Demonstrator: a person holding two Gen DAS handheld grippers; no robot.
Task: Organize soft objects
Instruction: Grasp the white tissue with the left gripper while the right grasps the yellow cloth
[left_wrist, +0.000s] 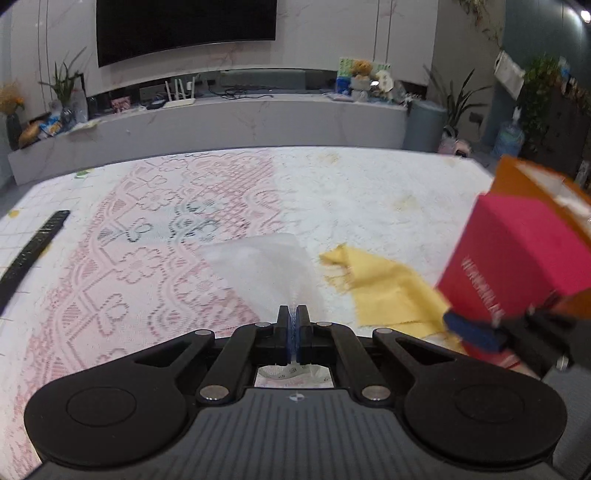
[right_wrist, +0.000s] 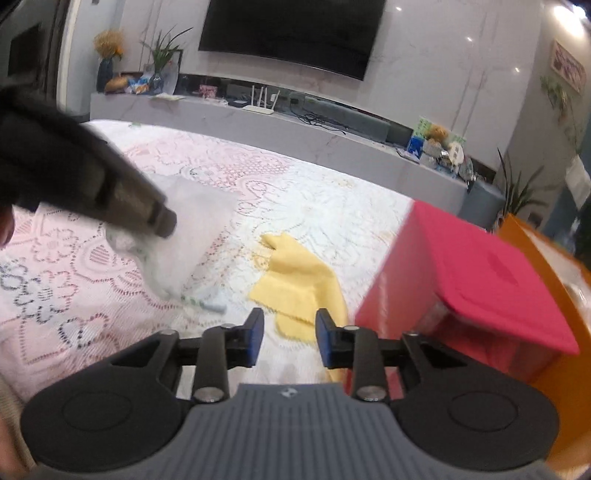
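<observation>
My left gripper (left_wrist: 294, 312) is shut on a sheer white cloth (left_wrist: 264, 267) that fans out ahead of its tips above the lace-covered table. In the right wrist view the same cloth (right_wrist: 192, 236) hangs from the left gripper (right_wrist: 162, 221) at the left. A yellow cloth (left_wrist: 384, 291) lies crumpled on the table, just ahead of my right gripper (right_wrist: 289, 325), which is open and empty above its near edge (right_wrist: 295, 288). The right gripper (left_wrist: 476, 328) shows blurred at the right in the left wrist view.
A red box (right_wrist: 476, 273) stands at the right with an orange box (right_wrist: 546, 251) behind it. A small pale tube (right_wrist: 212, 304) lies under the white cloth. A black remote (left_wrist: 33, 247) lies at the far left. A TV console (left_wrist: 229, 122) runs beyond the table.
</observation>
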